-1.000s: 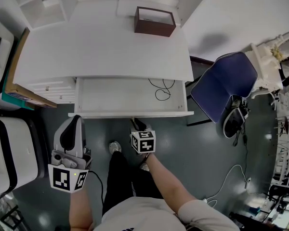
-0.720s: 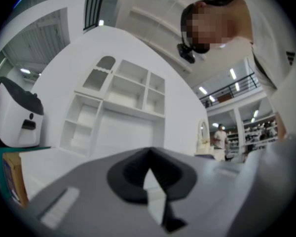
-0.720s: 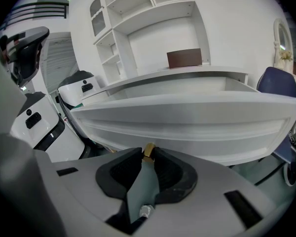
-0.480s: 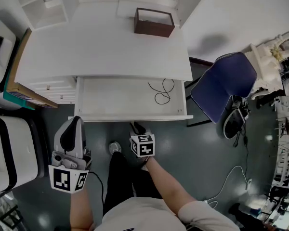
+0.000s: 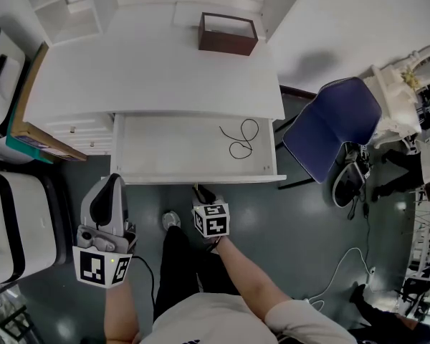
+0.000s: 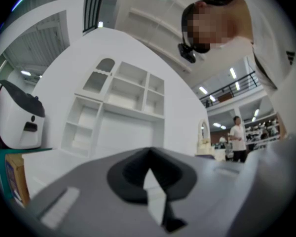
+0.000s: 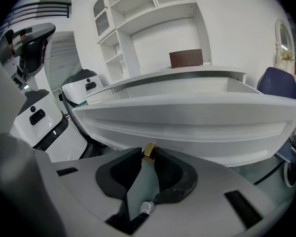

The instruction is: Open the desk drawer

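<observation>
White desk drawer point(image 5: 179, 149) stands open below the white worktop point(image 5: 150, 77); we see the right claw point(image 7: 148, 152) clamped on its small brass knob point(image 7: 148, 148) and the left claw point(image 6: 149, 154) closed, empty.

Head view looks steeply down; right gripper view close — sharing drawer point(image 5: 201, 180).

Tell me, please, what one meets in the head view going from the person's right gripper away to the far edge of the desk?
Right gripper, closed on the drawer's brass knob → open drawer → black cable lying in it → white desk top → brown box.
</observation>
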### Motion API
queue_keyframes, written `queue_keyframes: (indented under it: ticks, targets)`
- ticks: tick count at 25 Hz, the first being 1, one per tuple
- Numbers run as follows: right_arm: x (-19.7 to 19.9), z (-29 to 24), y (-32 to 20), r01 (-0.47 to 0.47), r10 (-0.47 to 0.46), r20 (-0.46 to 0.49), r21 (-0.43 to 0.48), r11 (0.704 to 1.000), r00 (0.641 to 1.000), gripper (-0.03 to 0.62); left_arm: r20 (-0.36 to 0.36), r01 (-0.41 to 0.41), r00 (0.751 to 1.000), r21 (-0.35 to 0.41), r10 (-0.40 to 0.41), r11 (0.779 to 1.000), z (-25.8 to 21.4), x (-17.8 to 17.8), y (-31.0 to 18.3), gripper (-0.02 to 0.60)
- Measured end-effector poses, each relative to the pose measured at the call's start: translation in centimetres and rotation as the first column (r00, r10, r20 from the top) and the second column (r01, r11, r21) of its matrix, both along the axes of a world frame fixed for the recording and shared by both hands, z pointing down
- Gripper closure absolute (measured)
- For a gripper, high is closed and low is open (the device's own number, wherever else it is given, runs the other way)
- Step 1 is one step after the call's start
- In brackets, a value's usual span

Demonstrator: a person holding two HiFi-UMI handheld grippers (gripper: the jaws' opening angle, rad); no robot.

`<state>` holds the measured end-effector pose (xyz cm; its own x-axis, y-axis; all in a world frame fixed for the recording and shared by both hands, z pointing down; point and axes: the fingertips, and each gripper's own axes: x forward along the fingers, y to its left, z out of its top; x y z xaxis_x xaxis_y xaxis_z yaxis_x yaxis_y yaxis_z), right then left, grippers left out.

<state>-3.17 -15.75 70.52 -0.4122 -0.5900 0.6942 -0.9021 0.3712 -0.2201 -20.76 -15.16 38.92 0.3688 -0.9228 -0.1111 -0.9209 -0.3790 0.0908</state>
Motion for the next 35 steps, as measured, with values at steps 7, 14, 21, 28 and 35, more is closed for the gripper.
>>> queue_keyframes:
  ticks: [7,14,21,28,35]
  targets:
    - [0.1,0.0,0.3,0.011,-0.011,-0.004,0.0,1.0,1.0,0.513,0.004,0.01,1.0,0.002,-0.01,1.0,-0.2,0.0,0.4,0.577]
    - [-0.1,-0.2,0.3,0.053,-0.053,-0.037,0.0,0.999,0.998,0.508,0.011,0.02,1.0,0.004,-0.02,1.0,-0.4,-0.3,0.6,0.577]
    - [0.2,-3.8,0.3,0.07,-0.068,-0.021,0.081,0.994,0.997,0.592,0.01,0.007,1.0,0.016,-0.008,1.0,-1.5,0.5,0.4,0.577]
    - [1.8,-9.8,-1.0,0.041,-0.048,0.031,0.197,0.98,0.998,0.592,0.017,-0.026,1.0,0.028,0.025,0.999,-2.8,1.9,-0.4,0.576]
    - [3.6,-16.6,-1.8,0.017,-0.036,0.054,0.331,0.943,0.998,0.592,0.025,-0.058,0.998,0.038,0.057,0.998,-4.2,3.5,-1.0,0.577]
